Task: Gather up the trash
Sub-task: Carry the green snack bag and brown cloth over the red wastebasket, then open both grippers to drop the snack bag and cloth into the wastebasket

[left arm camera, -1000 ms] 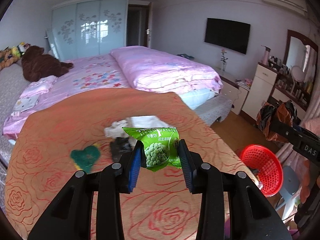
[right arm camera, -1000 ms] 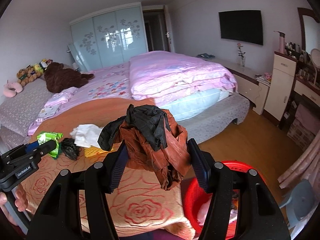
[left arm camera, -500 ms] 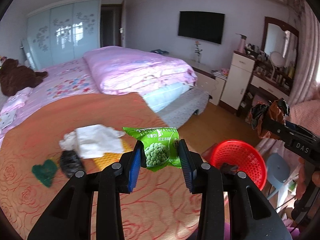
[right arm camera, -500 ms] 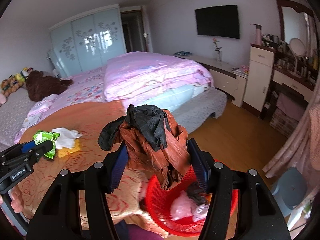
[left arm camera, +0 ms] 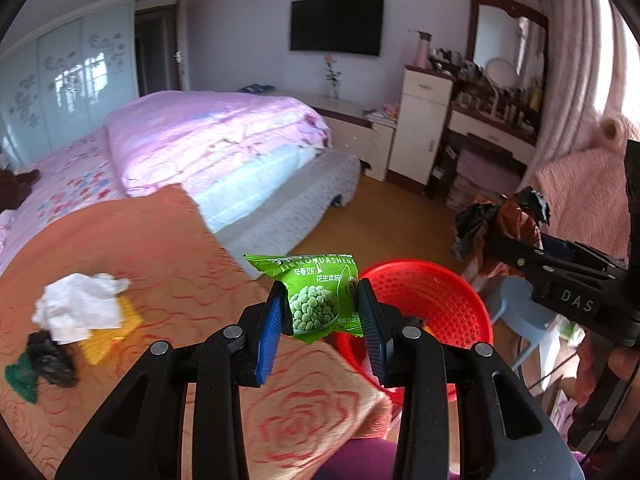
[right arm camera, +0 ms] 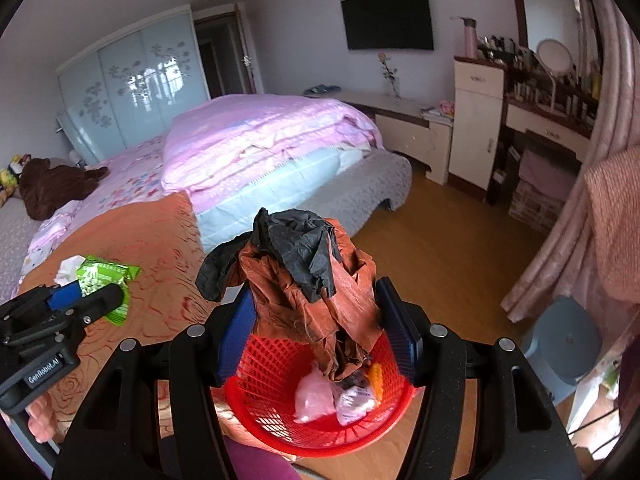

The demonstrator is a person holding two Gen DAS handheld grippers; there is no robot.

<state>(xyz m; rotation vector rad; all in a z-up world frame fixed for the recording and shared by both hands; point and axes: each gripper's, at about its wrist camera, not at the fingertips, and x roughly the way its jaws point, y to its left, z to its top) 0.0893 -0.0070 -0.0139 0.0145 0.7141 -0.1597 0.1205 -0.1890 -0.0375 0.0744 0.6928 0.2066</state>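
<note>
My left gripper (left arm camera: 320, 314) is shut on a green snack packet (left arm camera: 316, 296) and holds it at the near edge of the orange bedspread (left arm camera: 160, 264), just left of the red mesh basket (left arm camera: 448, 300). My right gripper (right arm camera: 316, 320) is shut on a crumpled brown and black wrapper (right arm camera: 312, 280), held right above the red basket (right arm camera: 280, 412), which holds several pieces of trash. The left gripper and the packet (right arm camera: 104, 280) show at the left of the right wrist view.
On the bedspread lie a white tissue (left arm camera: 80, 304), a yellow piece (left arm camera: 108, 332), a black scrap (left arm camera: 50, 356) and a green scrap (left arm camera: 20, 376). A blue-grey stool (right arm camera: 564, 340) stands right of the basket. A pink bed (right arm camera: 256, 140), dresser and wood floor lie beyond.
Both grippers have swung right, away from the bedspread. The wrapper now hangs over the red basket, and the packet is at the basket's left rim. Both grips are unchanged.
</note>
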